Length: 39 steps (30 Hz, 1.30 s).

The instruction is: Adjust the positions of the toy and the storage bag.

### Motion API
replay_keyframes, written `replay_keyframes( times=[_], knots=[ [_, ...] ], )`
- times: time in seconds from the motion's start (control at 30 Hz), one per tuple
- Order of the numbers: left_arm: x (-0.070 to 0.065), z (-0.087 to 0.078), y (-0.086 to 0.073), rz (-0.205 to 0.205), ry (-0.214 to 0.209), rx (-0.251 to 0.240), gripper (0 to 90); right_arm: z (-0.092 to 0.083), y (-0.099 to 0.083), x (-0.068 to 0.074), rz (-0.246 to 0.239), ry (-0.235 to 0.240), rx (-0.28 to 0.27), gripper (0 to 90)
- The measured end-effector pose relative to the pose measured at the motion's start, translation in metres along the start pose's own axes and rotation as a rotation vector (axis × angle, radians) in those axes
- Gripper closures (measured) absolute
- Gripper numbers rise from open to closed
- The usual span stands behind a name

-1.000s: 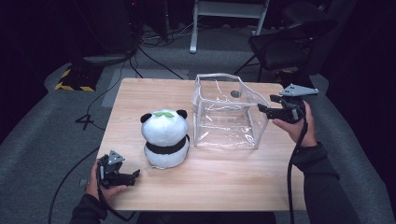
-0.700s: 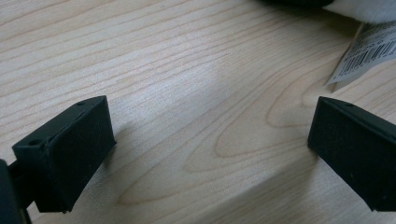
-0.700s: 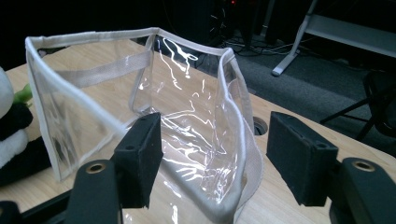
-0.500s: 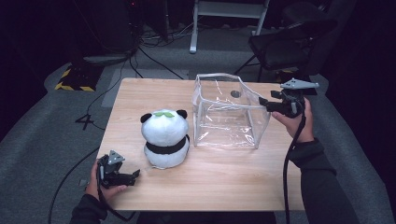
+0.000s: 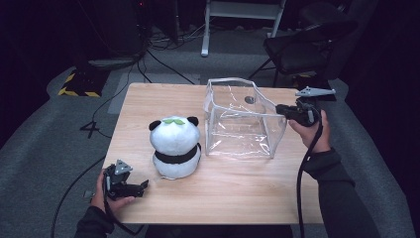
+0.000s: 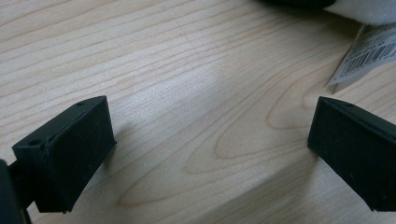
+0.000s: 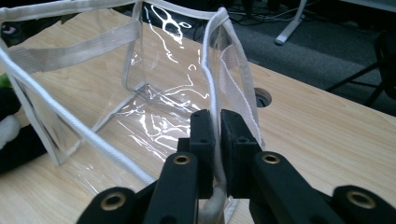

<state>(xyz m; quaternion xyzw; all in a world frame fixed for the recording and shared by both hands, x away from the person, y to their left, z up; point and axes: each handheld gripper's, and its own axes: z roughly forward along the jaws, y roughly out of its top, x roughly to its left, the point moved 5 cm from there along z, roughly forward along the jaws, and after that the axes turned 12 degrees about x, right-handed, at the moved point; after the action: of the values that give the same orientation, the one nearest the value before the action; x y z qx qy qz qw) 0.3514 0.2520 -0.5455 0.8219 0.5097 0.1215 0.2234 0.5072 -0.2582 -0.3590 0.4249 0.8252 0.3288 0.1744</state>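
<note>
Tongs at the left (image 5: 143,186) rest wide open on the table (image 5: 233,193), just left of the panda (image 5: 176,146). Right of the panda stands the clear bag (image 5: 242,119), upright, and the right tongs (image 5: 278,108) have just closed, pinching its right rim.

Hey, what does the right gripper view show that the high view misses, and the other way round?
Right gripper view alone: the right gripper from close up, its jaws just closed and clamped on the white-piped edge of the clear bag, with the bag's webbing handles readable.

High view alone: the whole table, the full panda beside the bag, and the left gripper resting near the table's front left corner.

Both: the clear bag standing open, the right gripper at its edge, part of the panda, and the hole in the tabletop.
</note>
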Motion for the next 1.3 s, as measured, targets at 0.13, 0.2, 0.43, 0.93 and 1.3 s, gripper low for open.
replay_keyframes(
  times=[0.13,0.2,0.43,0.93,1.3],
  knots=[
    [-0.001,0.001,0.001,-0.002,0.003,-0.002,0.5,-0.005,-0.004,0.002,-0.02,-0.002,-0.004,86.5],
    [-0.002,0.002,0.003,-0.002,0.003,0.0,0.5,-0.01,-0.009,0.003,-0.03,0.005,-0.006,86.7],
    [-0.008,0.006,0.012,0.021,-0.007,0.001,0.4,-0.022,-0.02,0.001,-0.047,0.005,-0.005,87.2],
    [-0.024,0.022,0.04,0.117,-0.054,0.007,0.6,-0.049,-0.014,0.009,-0.049,0.084,-0.063,66.2],
    [-0.049,0.028,0.054,0.168,-0.08,-0.021,11.0,-0.03,0.002,0.083,-0.281,0.2,-0.018,48.6]
  ],
)
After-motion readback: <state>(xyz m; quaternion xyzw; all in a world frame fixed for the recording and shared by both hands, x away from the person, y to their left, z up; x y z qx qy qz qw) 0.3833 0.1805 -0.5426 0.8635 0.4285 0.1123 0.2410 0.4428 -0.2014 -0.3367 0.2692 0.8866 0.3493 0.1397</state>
